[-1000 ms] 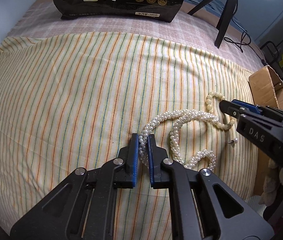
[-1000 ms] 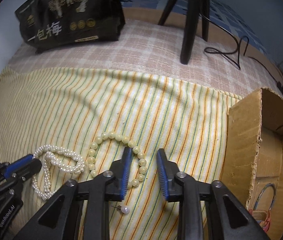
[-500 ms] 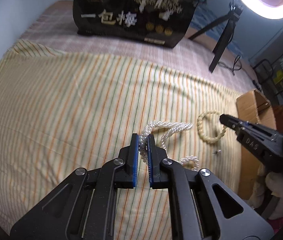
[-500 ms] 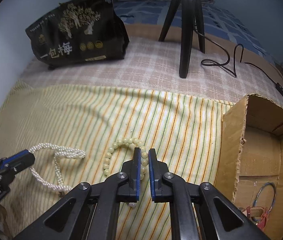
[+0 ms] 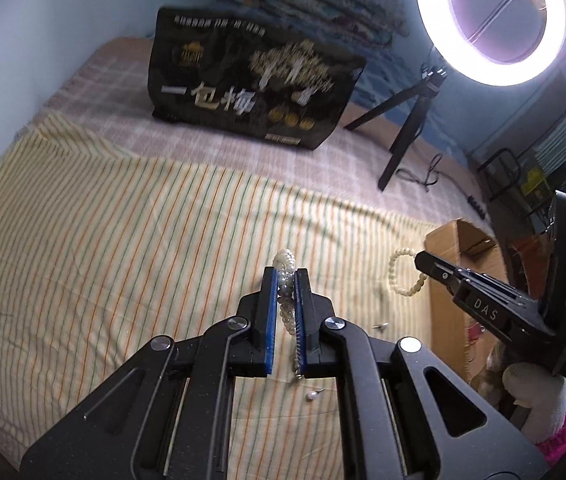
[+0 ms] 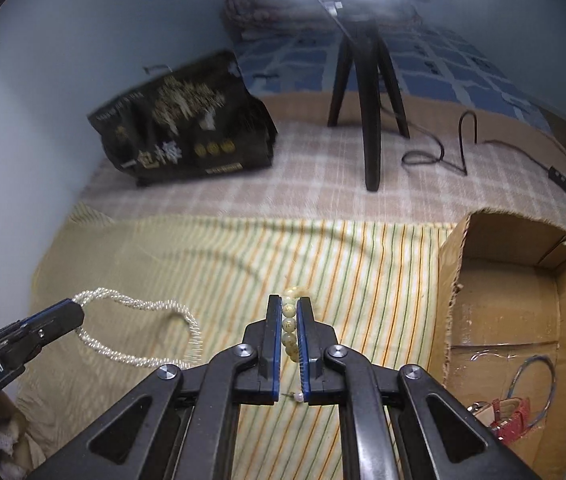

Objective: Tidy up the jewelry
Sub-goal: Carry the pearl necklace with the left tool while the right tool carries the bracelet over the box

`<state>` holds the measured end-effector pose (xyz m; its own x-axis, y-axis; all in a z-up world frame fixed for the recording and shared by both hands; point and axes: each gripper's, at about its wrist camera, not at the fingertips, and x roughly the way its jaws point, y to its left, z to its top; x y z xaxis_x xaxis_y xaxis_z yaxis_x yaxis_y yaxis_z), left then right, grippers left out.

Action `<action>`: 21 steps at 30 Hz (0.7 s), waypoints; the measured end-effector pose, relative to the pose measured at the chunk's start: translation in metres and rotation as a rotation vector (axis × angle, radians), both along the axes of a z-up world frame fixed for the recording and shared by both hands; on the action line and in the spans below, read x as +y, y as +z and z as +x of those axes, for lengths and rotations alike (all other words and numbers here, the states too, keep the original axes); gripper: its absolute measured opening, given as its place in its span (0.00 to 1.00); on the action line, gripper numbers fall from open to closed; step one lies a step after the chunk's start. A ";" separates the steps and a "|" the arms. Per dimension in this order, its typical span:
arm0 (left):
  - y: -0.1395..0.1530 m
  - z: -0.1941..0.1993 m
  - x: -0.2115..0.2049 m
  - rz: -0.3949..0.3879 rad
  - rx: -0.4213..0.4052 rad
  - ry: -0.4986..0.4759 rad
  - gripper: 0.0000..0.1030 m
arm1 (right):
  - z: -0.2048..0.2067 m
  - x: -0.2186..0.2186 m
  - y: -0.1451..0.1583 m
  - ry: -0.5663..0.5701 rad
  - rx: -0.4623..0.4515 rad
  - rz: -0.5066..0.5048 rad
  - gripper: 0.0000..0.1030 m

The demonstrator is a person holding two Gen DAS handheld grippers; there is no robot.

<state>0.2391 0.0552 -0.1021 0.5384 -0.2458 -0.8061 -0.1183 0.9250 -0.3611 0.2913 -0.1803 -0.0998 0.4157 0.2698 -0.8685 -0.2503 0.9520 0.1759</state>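
— Both strands have come up off the striped cloth [image 5: 123, 264] since a second ago; the right gripper [image 6: 289, 320] has just clamped shut on the cream bead bracelet [image 6: 289, 326].

— And the left gripper [image 5: 286, 304]?

— Fingers pinched on the twisted pearl necklace [image 5: 285, 276]. Only the right view shows the cardboard box's [image 6: 503, 312] inside — a thin hoop, something red.
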 end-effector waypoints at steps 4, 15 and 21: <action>0.019 -0.007 -0.003 0.001 -0.042 -0.023 0.05 | -0.008 -0.002 0.021 0.007 -0.037 0.014 0.04; 0.060 -0.025 -0.007 -0.023 -0.122 -0.042 0.05 | -0.046 -0.027 0.069 0.010 -0.133 0.008 0.04; 0.082 -0.031 -0.021 -0.039 -0.161 -0.062 0.05 | -0.075 -0.066 0.083 -0.030 -0.156 0.026 0.04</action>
<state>0.2077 0.0344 -0.0205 0.6423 -0.3119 -0.7002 0.0009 0.9138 -0.4062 0.2167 -0.2461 -0.0164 0.5536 0.2769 -0.7854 -0.2483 0.9551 0.1618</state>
